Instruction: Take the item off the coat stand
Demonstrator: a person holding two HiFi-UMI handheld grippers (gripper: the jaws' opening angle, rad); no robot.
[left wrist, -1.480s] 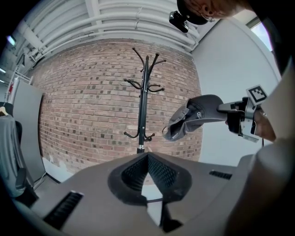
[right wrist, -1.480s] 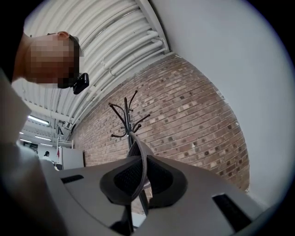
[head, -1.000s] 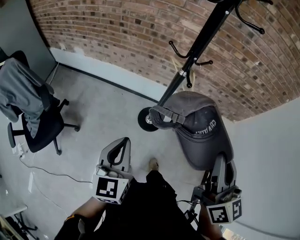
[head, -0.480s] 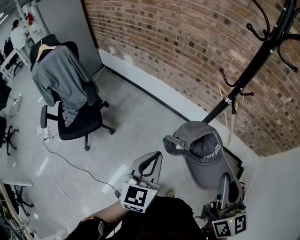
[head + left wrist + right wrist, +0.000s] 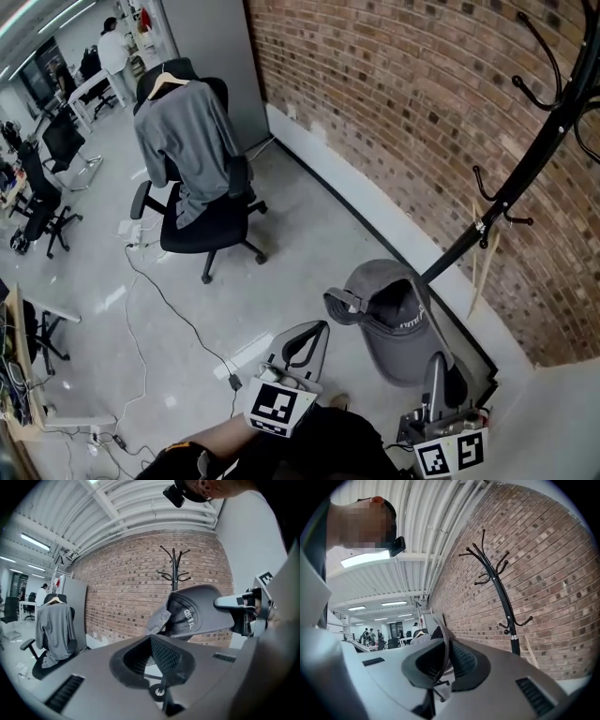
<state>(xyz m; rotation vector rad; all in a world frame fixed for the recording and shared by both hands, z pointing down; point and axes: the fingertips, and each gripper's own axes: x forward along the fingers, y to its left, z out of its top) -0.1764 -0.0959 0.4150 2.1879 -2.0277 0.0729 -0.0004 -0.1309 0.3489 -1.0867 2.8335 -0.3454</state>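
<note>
Left hand-held gripper (image 5: 317, 328): riding closed with nothing between the jaws, pointing toward the strap end of the cap without touching it. Not sharing the load, so offering no backup in case of a slip on the other side.

Right hand-held gripper (image 5: 438, 364): pinching shut on the thin edge of the brim, pointing roughly level. Holding only a narrow strip of fabric, so risking a slide-out under a jolt or a quick swing.

Cap (image 5: 394, 314): hanging clear of every hook, sticking out ahead of the right jaws above the floor (image 5: 281, 253). Judging the removal itself as done. Pulling on the brim with its whole weight, and likely dropping to the floor if loosened.

Coat stand (image 5: 525, 159): standing just behind the cap, with the pole passing close by the crown. Risking a knock or a snag on the pole or the low hooks if swung back that way.

Cable (image 5: 159, 300): trailing across the floor, near the feet at one end. Posing a trip hazard when stepping away while looking at the cap.

Chair (image 5: 206, 225): standing well apart, carrying a grey shirt (image 5: 183, 141) over its back. Posing little risk unless walking that way.
</note>
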